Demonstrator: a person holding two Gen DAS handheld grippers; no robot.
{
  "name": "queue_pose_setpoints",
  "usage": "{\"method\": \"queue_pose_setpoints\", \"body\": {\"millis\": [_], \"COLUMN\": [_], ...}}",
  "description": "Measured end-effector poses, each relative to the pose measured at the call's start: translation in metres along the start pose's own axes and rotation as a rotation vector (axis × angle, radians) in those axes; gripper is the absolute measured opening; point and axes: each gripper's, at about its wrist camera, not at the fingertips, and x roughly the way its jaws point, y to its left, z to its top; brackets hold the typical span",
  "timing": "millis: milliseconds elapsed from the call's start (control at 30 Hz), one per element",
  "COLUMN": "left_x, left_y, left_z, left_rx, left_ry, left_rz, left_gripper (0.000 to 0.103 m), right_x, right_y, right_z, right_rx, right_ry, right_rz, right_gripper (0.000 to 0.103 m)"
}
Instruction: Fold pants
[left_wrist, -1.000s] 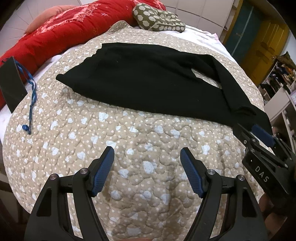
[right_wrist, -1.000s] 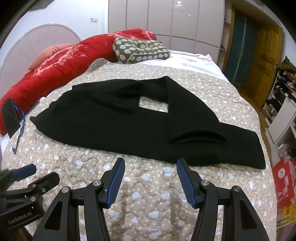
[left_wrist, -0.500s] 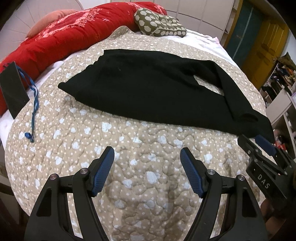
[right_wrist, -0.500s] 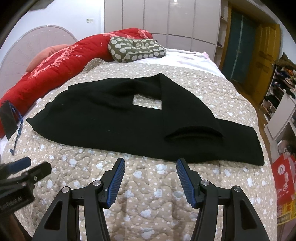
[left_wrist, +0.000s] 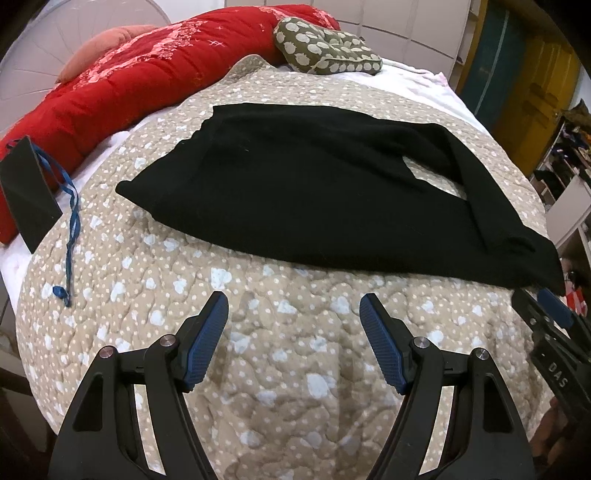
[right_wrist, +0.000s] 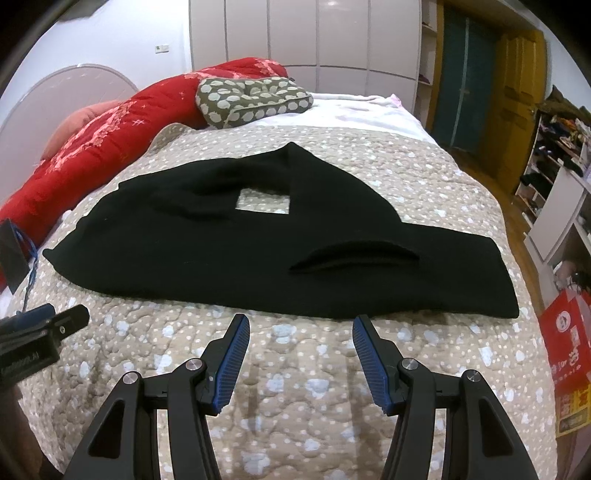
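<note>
The black pants (right_wrist: 280, 254) lie flat across the quilted beige bedspread (right_wrist: 303, 369), one leg folded over so a small patch of quilt shows through, and their soft knit is so dark that seams and waistband are hard to make out. The left gripper (left_wrist: 293, 321) and right gripper (right_wrist: 298, 338) both hang spread wide and empty over the quilt just short of the pants' near edge. Beyond the pants a padded red comforter (left_wrist: 147, 81) and a spotted olive cushion (right_wrist: 251, 98) lie.
</note>
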Motion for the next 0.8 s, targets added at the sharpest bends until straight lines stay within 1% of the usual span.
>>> {"method": "queue_pose_setpoints", "body": {"millis": [167,300,367,467,533,600,633,667,700,733,767,800], "left_x": [0.003,0.006,0.009,0.014,0.018,0.019,0.02,0.021,0.021,0.021,0.021,0.023], "left_y": [0.006,0.018,0.025,0.035,0.043,0.051,0.056,0.059,0.064,0.066,0.068,0.071], "left_z": [0.006,0.016,0.021,0.028,0.031,0.034,0.035,0.036,0.037,0.038,0.039,0.04], "left_rx": [-0.008,-0.034,-0.051,-0.073,-0.093,-0.114,-0.126,-0.135,-0.146,-0.153,-0.16,-0.167], "left_ry": [0.002,-0.007,-0.006,-0.002,0.004,0.006,0.007,0.007,0.004,0.003,0.002,0.002], "left_rz": [0.022,0.05,0.063,0.082,0.094,0.105,0.111,0.114,0.119,0.122,0.126,0.13], "left_gripper": [0.075,0.075,0.075,0.075,0.075,0.075,0.075,0.075,0.075,0.075,0.075,0.075], "right_x": [0.002,0.0,0.001,0.006,0.016,0.027,0.031,0.033,0.033,0.032,0.032,0.036], "right_y": [-0.01,-0.015,-0.019,-0.025,-0.027,-0.025,-0.024,-0.023,-0.024,-0.025,-0.026,-0.025], "right_z": [0.002,0.011,0.016,0.023,0.029,0.034,0.037,0.04,0.042,0.045,0.047,0.049], "right_rx": [0.013,0.019,0.039,0.089,0.12,0.133,0.127,0.11,0.1,0.095,0.094,0.089], "right_ry": [0.003,-0.023,-0.031,-0.024,0.005,0.032,0.04,0.035,0.02,0.0,-0.016,-0.012], "right_rz": [0.021,0.041,0.084,0.186,0.245,0.269,0.239,0.184,0.147,0.123,0.119,0.124], "right_gripper": [0.056,0.056,0.056,0.056,0.056,0.056,0.056,0.056,0.056,0.056,0.056,0.056]}}
